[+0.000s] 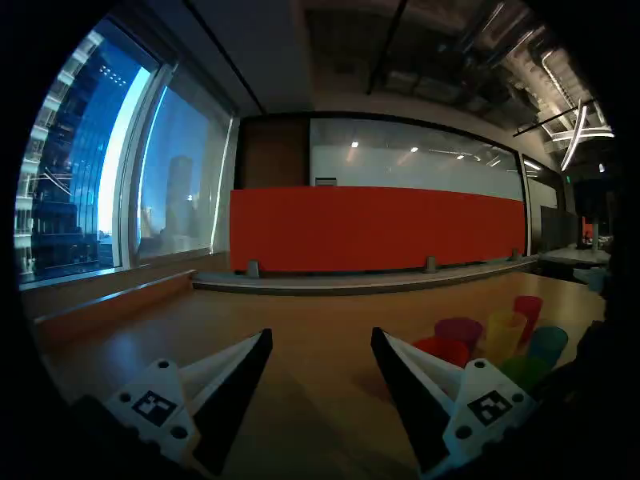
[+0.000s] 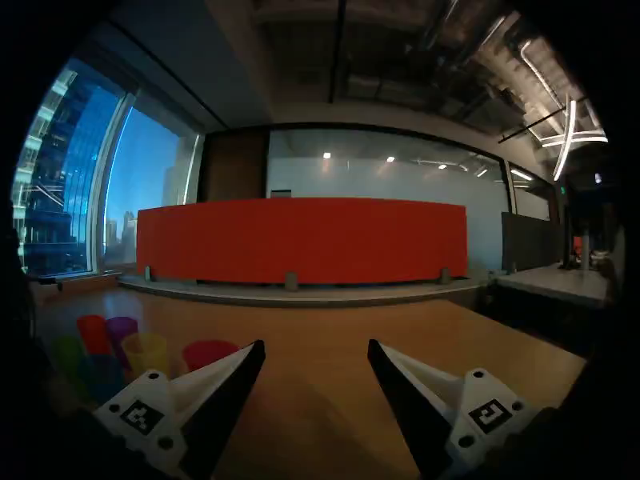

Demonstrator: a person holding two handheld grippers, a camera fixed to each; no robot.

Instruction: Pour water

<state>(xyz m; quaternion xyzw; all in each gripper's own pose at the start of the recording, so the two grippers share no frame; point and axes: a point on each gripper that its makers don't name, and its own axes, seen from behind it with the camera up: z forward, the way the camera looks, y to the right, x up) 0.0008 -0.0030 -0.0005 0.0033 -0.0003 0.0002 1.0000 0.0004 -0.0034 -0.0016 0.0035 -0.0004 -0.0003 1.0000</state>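
left hand-held gripper (image 1: pixel 321 332) and right hand-held gripper (image 2: pixel 315 344) are hovering open and empty over the tan wooden worktop (image 1: pixel 240 312); coloured plastic cups (image 1: pixel 506 332) are standing clustered nearby.

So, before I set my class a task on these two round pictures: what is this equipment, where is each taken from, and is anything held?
No robot here: a person carries a two-fingered tool in each hand, each with a camera. One picture looks along the left hand-held gripper, the other along the right hand-held gripper. Both are open and hold nothing. Ahead lies a wooden table with a cluster of coloured cups, and a red partition behind.
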